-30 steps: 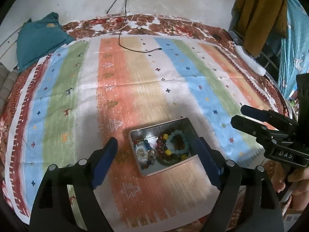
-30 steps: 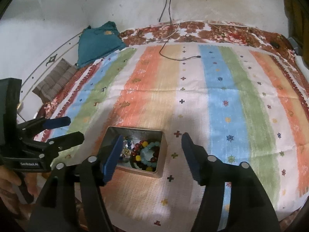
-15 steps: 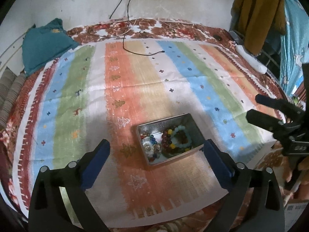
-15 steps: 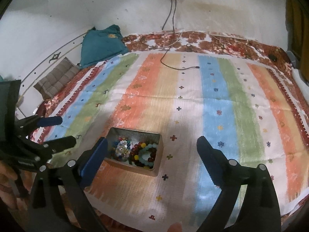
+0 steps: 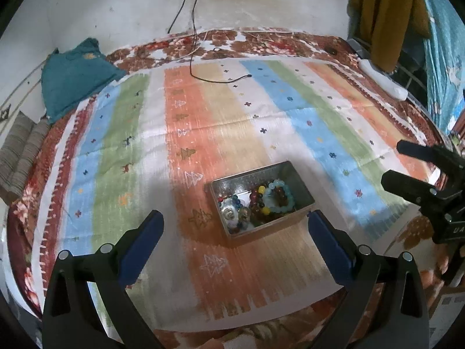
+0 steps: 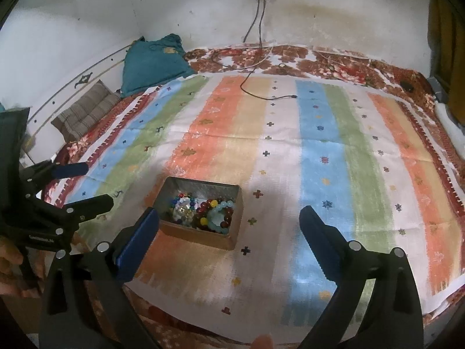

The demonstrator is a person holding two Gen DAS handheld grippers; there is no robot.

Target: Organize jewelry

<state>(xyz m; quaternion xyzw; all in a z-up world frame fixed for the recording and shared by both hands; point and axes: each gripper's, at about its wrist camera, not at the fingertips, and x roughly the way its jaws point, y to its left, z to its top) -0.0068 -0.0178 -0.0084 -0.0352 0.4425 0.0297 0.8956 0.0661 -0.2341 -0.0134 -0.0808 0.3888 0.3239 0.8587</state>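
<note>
Jaws gape empty on both grippers above the bead-filled tin [image 5: 263, 200]; gripper lettering unreadable.

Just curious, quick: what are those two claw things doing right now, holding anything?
Left gripper: open, holding nothing.
Right gripper: open, holding nothing.

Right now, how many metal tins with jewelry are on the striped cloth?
1. The metal tin lies on the striped cloth, near its front edge on an orange stripe, with beaded bracelets inside. No second tin shows in either view.
</note>
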